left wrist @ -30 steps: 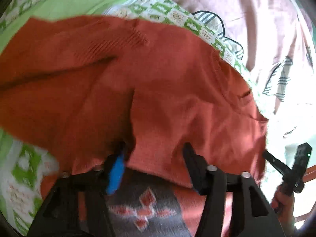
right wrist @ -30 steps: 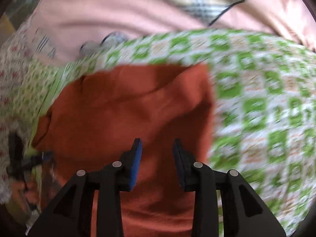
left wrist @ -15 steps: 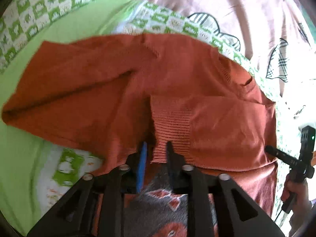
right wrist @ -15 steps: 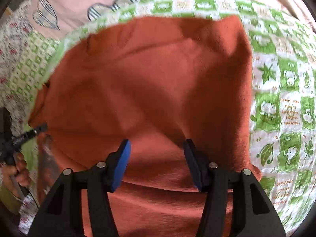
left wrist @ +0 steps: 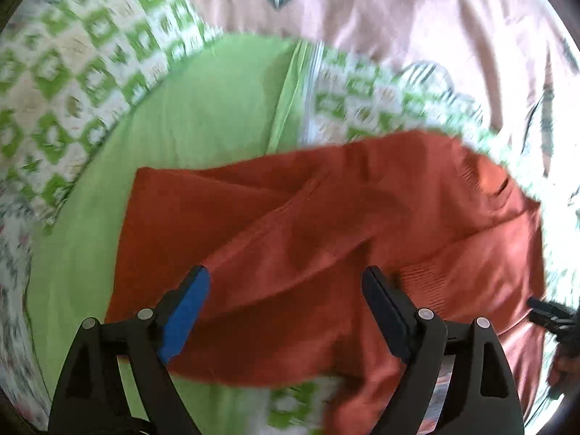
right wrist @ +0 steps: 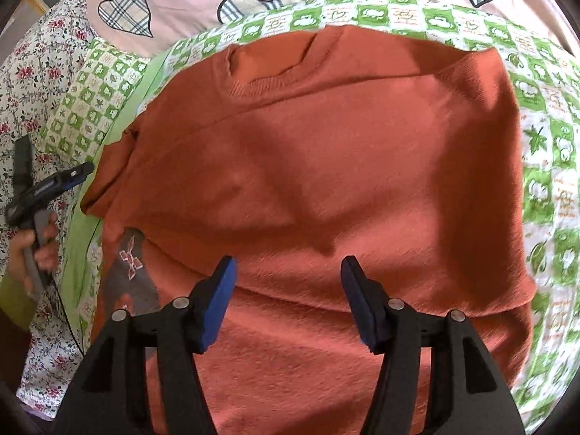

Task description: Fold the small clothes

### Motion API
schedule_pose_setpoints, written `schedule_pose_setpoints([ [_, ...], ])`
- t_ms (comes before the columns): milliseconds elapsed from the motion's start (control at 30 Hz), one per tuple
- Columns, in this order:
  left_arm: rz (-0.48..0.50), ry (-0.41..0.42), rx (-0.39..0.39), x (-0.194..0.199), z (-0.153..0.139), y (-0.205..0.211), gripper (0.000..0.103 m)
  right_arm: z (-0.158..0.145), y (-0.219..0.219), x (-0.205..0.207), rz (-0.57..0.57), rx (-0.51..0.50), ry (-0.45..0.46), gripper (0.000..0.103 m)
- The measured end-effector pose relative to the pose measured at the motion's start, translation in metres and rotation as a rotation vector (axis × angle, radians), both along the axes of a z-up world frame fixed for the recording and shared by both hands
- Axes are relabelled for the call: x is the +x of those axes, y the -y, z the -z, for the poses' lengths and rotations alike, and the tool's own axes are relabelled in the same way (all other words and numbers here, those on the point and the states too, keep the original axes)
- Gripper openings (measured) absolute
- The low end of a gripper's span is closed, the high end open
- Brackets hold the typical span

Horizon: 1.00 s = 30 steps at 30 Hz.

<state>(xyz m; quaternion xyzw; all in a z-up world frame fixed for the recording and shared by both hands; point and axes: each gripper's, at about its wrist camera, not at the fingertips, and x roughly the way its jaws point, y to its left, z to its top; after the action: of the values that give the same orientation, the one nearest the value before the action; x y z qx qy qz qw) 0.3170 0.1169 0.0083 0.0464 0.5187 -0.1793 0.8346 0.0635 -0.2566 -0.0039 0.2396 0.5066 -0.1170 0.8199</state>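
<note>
Sweater [right wrist: 326, 166] is lying across the green quilt [right wrist: 543, 188] on the bed, mid-frame. Soft, limp knit, probably sagging when lifted; you are better pinching the ribbed cuff or hem. Both jaws have just been opening: left hand-held gripper [left wrist: 286, 282] and right hand-held gripper [right wrist: 288, 272] are holding nothing.

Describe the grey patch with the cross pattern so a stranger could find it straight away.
Start at the green checked bedspread and find the rust-orange sweater spread across it. At the sweater's lower left edge, a small grey patch peeks out from under a folded orange layer. It is the only grey there and carries an orange cross.
</note>
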Motion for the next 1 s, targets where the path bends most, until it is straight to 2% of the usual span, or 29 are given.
schedule_pose_setpoints([
  [67, 0.014, -0.023, 0.05, 0.013, 0.015, -0.001, 0.086, 0.003, -0.005, 0.0, -0.001, 0.003, -0.013, 0.062],
  [167, 0.068, -0.063, 0.023, 0.024, 0.029, -0.005, 0.087, 0.004, -0.015, -0.001, 0.0, -0.008, -0.024, 0.062],
  [233, 0.123, -0.049, 0.062, 0.025, 0.035, 0.001, 0.085, 0.003, -0.018, -0.003, 0.011, -0.002, -0.027, 0.062],
  [267, 0.146, -0.027, 0.073, 0.023, 0.035, 0.005, 0.076, 0.003, -0.019, -0.004, 0.017, 0.0, -0.026, 0.062],
  [300, 0.159, -0.017, 0.066, 0.021, 0.035, 0.006, 0.055, 0.002, -0.02, -0.005, 0.023, 0.003, -0.024, 0.062],
  [333, 0.171, -0.014, 0.034, 0.017, 0.031, 0.008, 0.043, 0.001, -0.021, -0.007, 0.036, 0.012, -0.017, 0.062],
  [367, 0.17, -0.019, 0.005, 0.015, 0.028, 0.008, 0.017, 0.0, -0.022, -0.009, 0.045, 0.018, -0.011, 0.062],
  [400, 0.163, -0.028, -0.028, 0.013, 0.024, 0.008, 0.01, -0.002, -0.022, -0.011, 0.053, 0.019, -0.005, 0.062],
  [567, 0.08, 0.041, -0.211, -0.025, -0.016, 0.014, 0.007, -0.008, -0.019, -0.019, 0.048, 0.011, 0.018, 0.062],
  [667, 0.048, 0.078, -0.309, -0.05, -0.041, 0.037, 0.007, -0.013, -0.011, -0.026, 0.056, 0.024, 0.049, 0.062],
  [833, 0.077, 0.131, -0.379, -0.088, -0.065, 0.109, 0.007, -0.025, 0.003, -0.051, 0.048, 0.026, 0.087, 0.062],
  [933, 0.124, 0.131, -0.394, -0.112, -0.062, 0.161, 0.007, -0.033, 0.016, -0.072, 0.049, 0.013, 0.093, 0.062],
  [1000, 0.167, 0.127, -0.378, -0.127, -0.053, 0.202, 0.007, -0.038, 0.026, -0.083, 0.056, 0.006, 0.099, 0.062],
])
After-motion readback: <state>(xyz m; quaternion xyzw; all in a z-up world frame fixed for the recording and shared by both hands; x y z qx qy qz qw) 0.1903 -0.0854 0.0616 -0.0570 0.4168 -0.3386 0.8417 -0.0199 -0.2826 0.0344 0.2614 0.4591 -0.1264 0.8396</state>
